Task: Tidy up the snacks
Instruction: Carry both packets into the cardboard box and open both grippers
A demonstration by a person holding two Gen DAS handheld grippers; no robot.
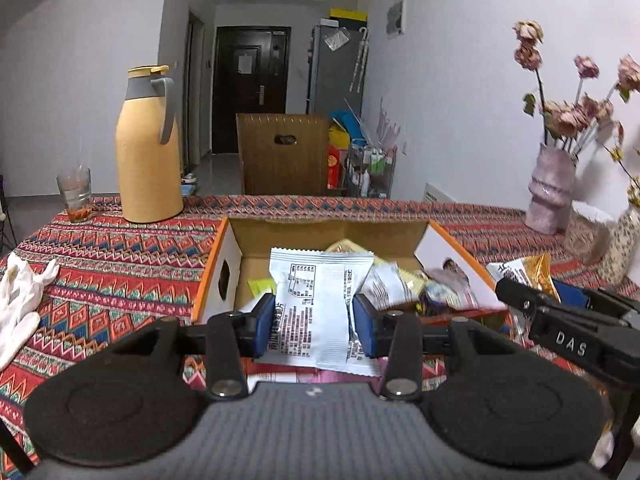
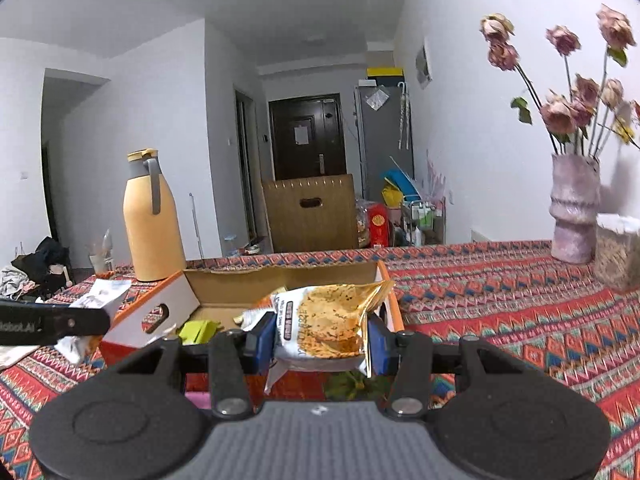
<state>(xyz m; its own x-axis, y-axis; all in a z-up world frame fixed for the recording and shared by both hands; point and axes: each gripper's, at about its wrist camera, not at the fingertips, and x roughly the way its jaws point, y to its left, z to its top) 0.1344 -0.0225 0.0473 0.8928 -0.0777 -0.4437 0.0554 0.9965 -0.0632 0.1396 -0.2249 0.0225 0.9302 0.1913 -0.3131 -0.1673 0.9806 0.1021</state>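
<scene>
Left wrist view first — what am I holding?

— My left gripper (image 1: 314, 322) is clamped on a white snack packet (image 1: 316, 304), printed back facing me, a blue pad pressed against each side edge. The packet hangs above the near edge of the open cardboard box (image 1: 328, 236), which already has several snacks inside.

— And the other side?

— On the right wrist view, my right gripper (image 2: 322, 338) is narrowed onto an orange-and-white snack bag (image 2: 326, 322), squeezed between the pads and bulging upward. It sits just in front of the same box's right wall.

— Anything around the box?

— It rests on a patterned tablecloth (image 2: 500, 292). A yellow thermos (image 1: 146, 148) and a glass (image 1: 76, 194) stand behind on the left; a vase of dried roses (image 2: 574, 208) is far right.
</scene>
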